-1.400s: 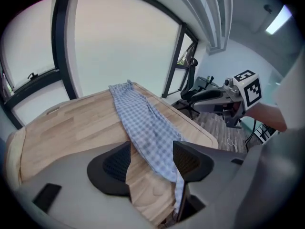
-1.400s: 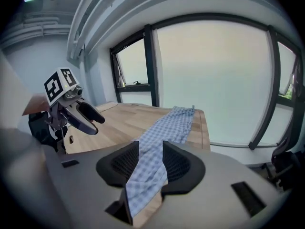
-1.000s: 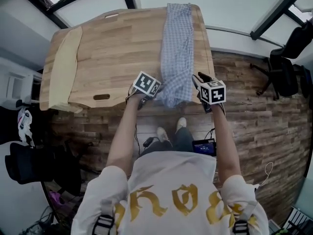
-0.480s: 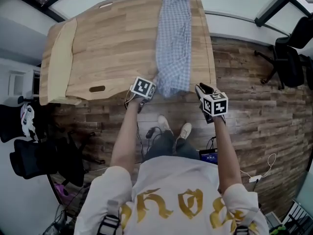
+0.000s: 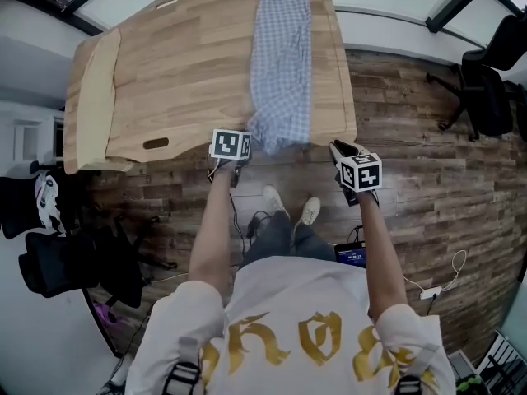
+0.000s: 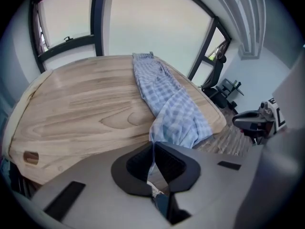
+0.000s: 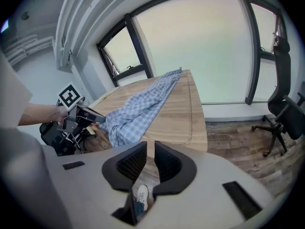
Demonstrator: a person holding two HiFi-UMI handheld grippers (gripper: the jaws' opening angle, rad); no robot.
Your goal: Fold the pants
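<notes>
Left gripper (image 6: 153, 149) fingers pinch the pants (image 5: 280, 64), far end cut off; right gripper (image 7: 150, 159) fingers, just closing, ajar, empty.

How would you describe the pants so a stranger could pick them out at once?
Find the big wooden table by the window. Along its right side, as the head view shows it, lies one long strip of cloth, the pants, its near end hanging over the edge. They are the only blue-and-white checked thing there; the tabletop around them is plain wood.
</notes>
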